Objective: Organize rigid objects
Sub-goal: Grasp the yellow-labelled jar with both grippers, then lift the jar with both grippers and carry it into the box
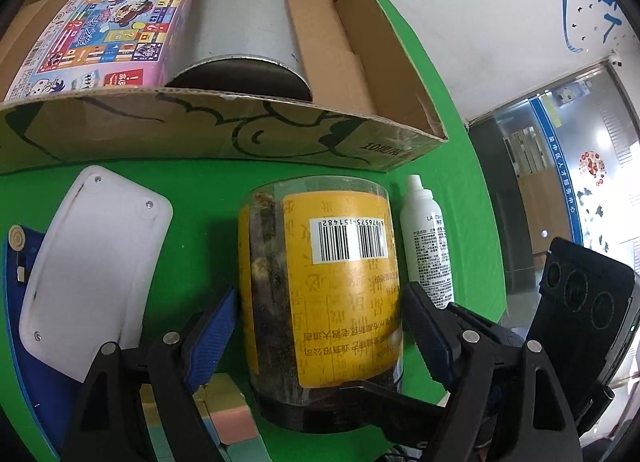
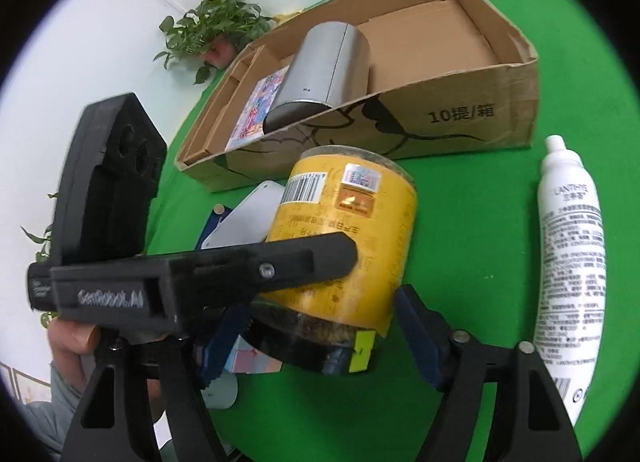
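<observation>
I find the silver metal cylinder and colourful printed box already in the brown cardboard carton at upper frame; the yellow-labelled clear jar lies centre frame on the green counter between both claws, the left claw and right claw wide and unclamped.

Both grippers, the left gripper and right gripper, have black frames, ribbed blue pads and silver screws; grey sleeve at eight o'clock.

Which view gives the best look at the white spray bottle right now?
The right wrist view: the white spray bottle lies in full length on the green cloth, cap to base, label readable. The left wrist view shows only its cap and upper body; its lower end is hidden behind the left gripper's finger.
</observation>
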The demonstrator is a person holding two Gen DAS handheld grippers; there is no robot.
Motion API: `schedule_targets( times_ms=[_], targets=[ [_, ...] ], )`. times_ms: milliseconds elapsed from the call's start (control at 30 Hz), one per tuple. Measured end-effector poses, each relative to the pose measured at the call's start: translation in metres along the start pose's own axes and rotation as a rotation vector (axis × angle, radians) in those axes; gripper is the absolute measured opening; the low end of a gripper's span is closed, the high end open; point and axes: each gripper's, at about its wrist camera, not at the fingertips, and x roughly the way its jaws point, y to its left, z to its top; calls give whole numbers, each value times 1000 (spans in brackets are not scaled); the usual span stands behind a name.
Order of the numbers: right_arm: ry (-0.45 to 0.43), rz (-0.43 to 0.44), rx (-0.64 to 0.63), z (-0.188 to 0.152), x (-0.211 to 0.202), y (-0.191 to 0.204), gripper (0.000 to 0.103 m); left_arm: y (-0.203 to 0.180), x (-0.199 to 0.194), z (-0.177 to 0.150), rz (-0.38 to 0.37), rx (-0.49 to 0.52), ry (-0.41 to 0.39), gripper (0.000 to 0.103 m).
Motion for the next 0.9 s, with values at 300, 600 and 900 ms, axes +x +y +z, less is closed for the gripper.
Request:
schedule_targets(
  times_ms=[300,600,900],
  targets=[
    [26,-34,-35,10,15,8,83,8,-14,-14,0,-5,-10,79],
    [-121,-46,-135,30,-27,32,82,-38,-75,-10,14,93,-209,79],
    [-271,-56,-496,129,-65,53,82,-86,-121,79,47,187,-304,79]
  ],
)
